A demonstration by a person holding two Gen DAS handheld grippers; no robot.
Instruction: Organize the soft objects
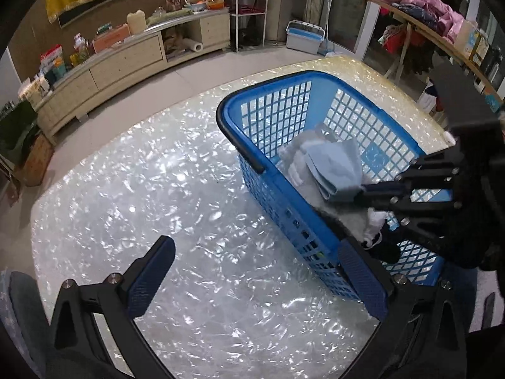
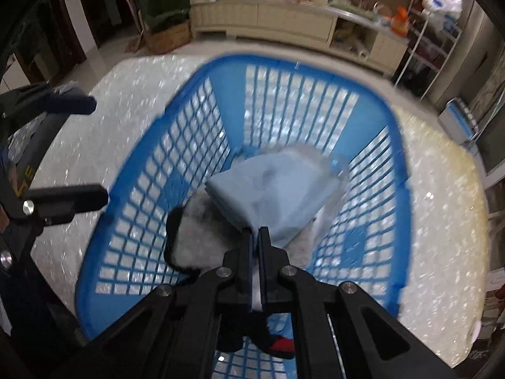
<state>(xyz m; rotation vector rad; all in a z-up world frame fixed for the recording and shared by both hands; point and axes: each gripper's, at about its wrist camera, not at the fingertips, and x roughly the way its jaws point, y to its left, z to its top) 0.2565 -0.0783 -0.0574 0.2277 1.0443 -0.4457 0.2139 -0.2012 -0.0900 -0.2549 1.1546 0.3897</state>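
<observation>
A blue plastic basket (image 1: pixel 318 85) stands on the shiny white table (image 1: pixel 142 189); it also shows in the right wrist view (image 2: pixel 315 72). Inside lie a folded light blue cloth (image 1: pixel 337 164), white fluffy items (image 1: pixel 293 161) and a black-and-white soft thing (image 1: pixel 375 240). My right gripper (image 2: pixel 255 233) is shut on a corner of the light blue cloth (image 2: pixel 271 186) inside the basket; it shows from the side in the left wrist view (image 1: pixel 363 191). My left gripper (image 1: pixel 255 259) is open and empty, over the table beside the basket's left wall.
A long cream cabinet (image 1: pixel 126 60) with clutter lines the far wall. A white shelf rack (image 1: pixel 246 9), a grey-blue box (image 1: pixel 304 36) and a rack with pink clothes (image 1: pixel 419 3) stand beyond the table. A black-and-red item (image 2: pixel 281 344) lies at the basket's near end.
</observation>
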